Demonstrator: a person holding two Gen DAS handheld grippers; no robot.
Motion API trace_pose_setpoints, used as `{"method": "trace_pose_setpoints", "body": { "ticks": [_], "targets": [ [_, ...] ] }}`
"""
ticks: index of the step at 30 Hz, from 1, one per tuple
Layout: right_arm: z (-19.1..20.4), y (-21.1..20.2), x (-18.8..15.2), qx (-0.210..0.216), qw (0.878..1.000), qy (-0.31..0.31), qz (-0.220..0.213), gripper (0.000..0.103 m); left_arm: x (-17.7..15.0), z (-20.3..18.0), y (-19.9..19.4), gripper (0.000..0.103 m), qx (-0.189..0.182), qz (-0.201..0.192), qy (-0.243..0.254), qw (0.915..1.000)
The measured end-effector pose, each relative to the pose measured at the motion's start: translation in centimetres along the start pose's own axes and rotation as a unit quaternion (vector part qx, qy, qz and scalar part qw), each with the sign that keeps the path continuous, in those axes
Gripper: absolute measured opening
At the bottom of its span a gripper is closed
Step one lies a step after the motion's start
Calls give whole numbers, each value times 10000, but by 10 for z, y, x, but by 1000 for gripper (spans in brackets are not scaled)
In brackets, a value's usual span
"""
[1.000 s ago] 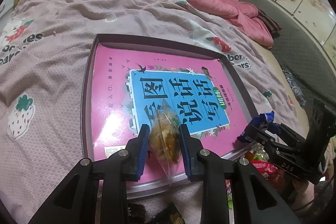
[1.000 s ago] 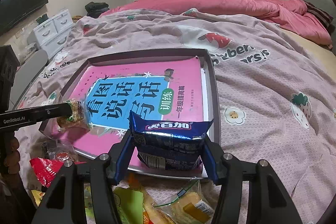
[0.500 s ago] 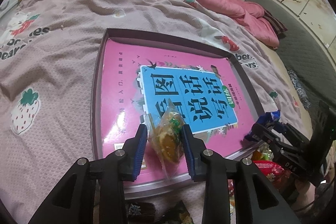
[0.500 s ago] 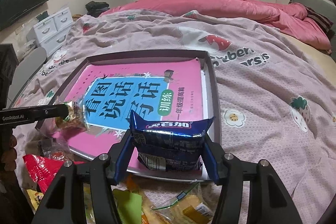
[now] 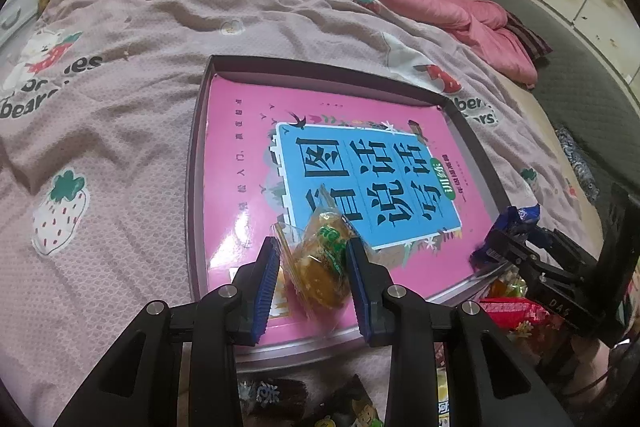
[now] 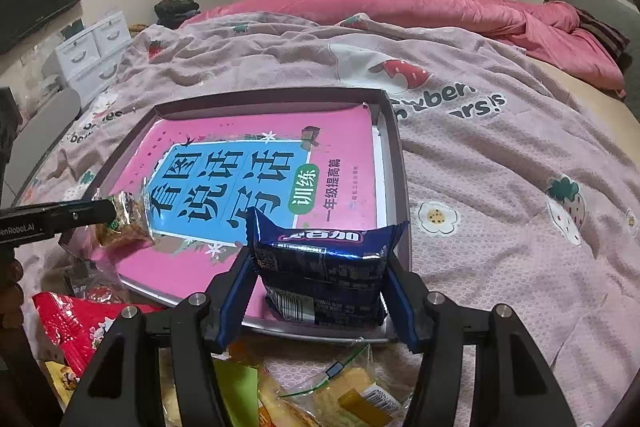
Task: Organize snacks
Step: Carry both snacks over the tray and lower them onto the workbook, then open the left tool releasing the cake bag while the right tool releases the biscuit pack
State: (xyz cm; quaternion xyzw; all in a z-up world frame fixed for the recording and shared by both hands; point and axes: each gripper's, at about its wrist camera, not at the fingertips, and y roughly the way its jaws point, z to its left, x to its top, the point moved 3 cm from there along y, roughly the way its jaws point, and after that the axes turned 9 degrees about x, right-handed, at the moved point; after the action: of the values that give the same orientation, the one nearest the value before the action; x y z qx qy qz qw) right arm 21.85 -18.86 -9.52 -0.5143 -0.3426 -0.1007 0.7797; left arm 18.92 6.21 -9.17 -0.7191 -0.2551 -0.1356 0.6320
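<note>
Left gripper (image 5: 312, 263): jaws parted, clear-wrapped pastry (image 5: 320, 259) lying loose between them, on tray (image 5: 196, 187). Right gripper (image 6: 320, 291): clamps blue snack packet (image 6: 324, 267).

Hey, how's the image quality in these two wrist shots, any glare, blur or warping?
Left wrist view: strong fisheye bend with dark corners, soft sheen on the pink book cover, the clear-wrapped pastry sharp. Right wrist view: same warping, glare on the blue snack packet, loose snacks at the bottom edge soft and dim.
</note>
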Motion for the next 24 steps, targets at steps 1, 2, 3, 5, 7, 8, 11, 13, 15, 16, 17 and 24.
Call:
{"method": "trace_pose_setpoints", "body": {
  "ticks": [1,2,3,5,7,8,11,13,15,16,17,24],
  "targets": [
    [0,0,0,3,10000,9,-13,61,0,0,0,39,45,2,6,10000],
    [0,-1,0,5,10000,20,-21,61,0,0,-1,39,62,8,13,10000],
    [-1,-1,0,10,10000,36,-19,61,0,0,-1,39,56,11,12,10000],
    [-1,-1,1,9,10000,39,-25,61,1,0,-3,42,16,4,-16,10000],
    [-1,-1,1,39,10000,67,-36,62,2,0,-5,45,14,-10,-24,10000],
    [-2,-1,1,42,10000,77,-37,62,2,0,-6,46,30,-23,-23,10000],
    [-3,-2,1,79,9999,117,-78,63,3,1,-10,49,34,-74,-50,10000],
    [-3,-4,2,122,9998,134,-127,63,5,1,-15,50,36,-128,-49,9999],
    [-1,-6,3,149,9996,127,-179,64,6,2,-18,50,46,-181,-46,9998],
    [0,-7,4,168,9996,117,-201,64,7,2,-21,50,43,-209,-44,9998],
    [1,-8,4,202,9995,97,-227,64,7,2,-24,51,29,-237,-45,9997],
    [6,-7,3,137,9998,5,-168,67,9,3,-35,55,4,-360,-62,9993]
  ]
}}
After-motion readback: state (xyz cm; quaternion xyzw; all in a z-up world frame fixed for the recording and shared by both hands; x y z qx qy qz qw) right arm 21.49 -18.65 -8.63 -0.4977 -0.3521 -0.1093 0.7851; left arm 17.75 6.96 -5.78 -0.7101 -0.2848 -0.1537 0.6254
